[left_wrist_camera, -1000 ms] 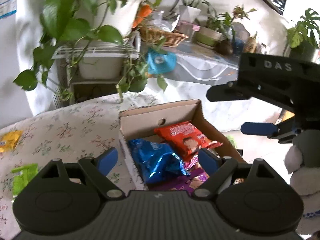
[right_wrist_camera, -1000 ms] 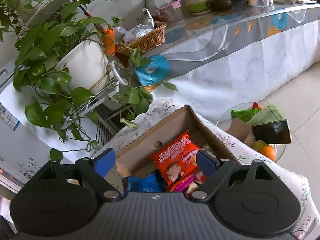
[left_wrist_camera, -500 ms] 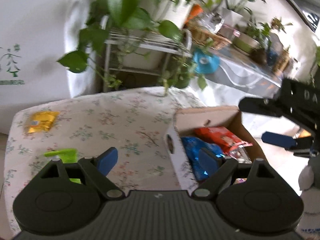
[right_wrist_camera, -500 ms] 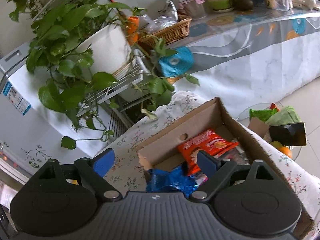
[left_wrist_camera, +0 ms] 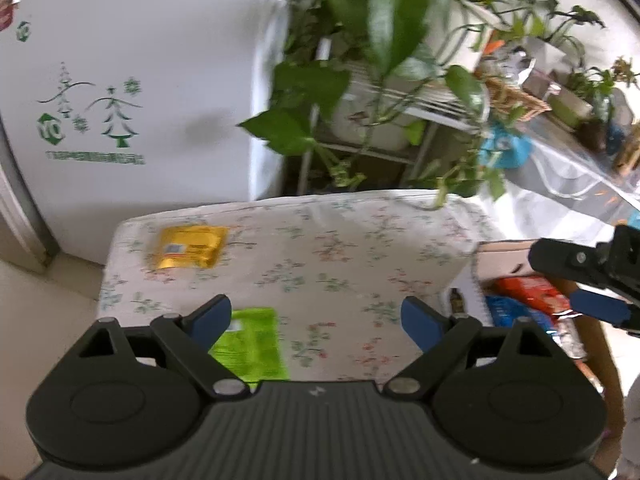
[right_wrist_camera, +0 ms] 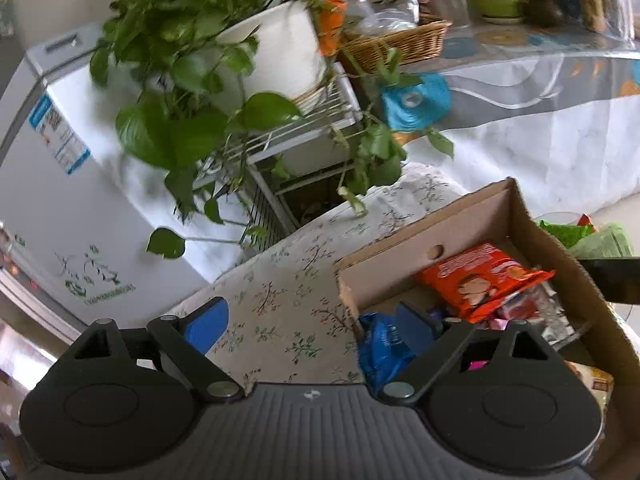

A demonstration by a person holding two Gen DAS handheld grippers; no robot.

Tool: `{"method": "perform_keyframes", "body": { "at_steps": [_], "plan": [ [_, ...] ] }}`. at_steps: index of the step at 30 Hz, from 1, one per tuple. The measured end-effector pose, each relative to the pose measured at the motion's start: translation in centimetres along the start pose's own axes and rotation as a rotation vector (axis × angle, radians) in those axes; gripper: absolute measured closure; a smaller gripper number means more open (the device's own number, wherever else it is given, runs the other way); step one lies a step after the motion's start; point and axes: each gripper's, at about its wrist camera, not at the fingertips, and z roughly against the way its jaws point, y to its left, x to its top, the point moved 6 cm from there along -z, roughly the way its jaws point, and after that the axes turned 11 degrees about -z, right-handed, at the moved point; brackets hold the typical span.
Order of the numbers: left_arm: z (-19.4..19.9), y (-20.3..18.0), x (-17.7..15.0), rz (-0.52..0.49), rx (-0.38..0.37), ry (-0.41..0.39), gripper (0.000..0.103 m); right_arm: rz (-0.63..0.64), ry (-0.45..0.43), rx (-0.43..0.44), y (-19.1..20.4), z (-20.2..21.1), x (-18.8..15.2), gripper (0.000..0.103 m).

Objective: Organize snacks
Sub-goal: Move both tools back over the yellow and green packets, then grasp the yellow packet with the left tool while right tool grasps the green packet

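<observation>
On the floral tablecloth lie a yellow snack packet at the far left and a green packet close under my left gripper. Its jaws are opening, with nothing between them. At the table's right end, an open cardboard box holds an orange-red packet, a blue packet and other wrappers. My right gripper hangs open and empty over the box's left corner. It also shows at the right edge of the left wrist view as the right gripper above the box.
A white freezer stands behind the table on the left. Leafy potted plants on a wire rack overhang the table's back edge. A long covered table with a wicker basket runs to the right. Bags sit beyond the box.
Both grippers have swung left, away from above the box. The left one now looks over the yellow and green packets. The box has slid to the right in both views.
</observation>
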Motion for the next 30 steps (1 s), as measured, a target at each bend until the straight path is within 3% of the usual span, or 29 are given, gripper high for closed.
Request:
{"method": "perform_keyframes", "body": {
  "at_steps": [6,14,24,30],
  "plan": [
    [-0.8,3.0,-0.1,-0.006,0.076,0.017,0.011,0.078,0.019,-0.007,2.0,-1.3,-1.5,0.009],
    [-2.0,8.6,0.7,0.094,0.143,-0.009,0.01,0.157,0.043,0.002,4.0,-3.0,-3.2,0.009],
    [-4.6,13.9,0.7,0.244,0.152,-0.003,0.009,0.199,0.114,0.027,5.9,-5.3,-6.2,0.009],
    [-7.0,14.9,0.5,0.268,0.136,0.016,0.009,0.267,0.172,0.04,7.0,-6.8,-8.7,0.009]
  ]
}}
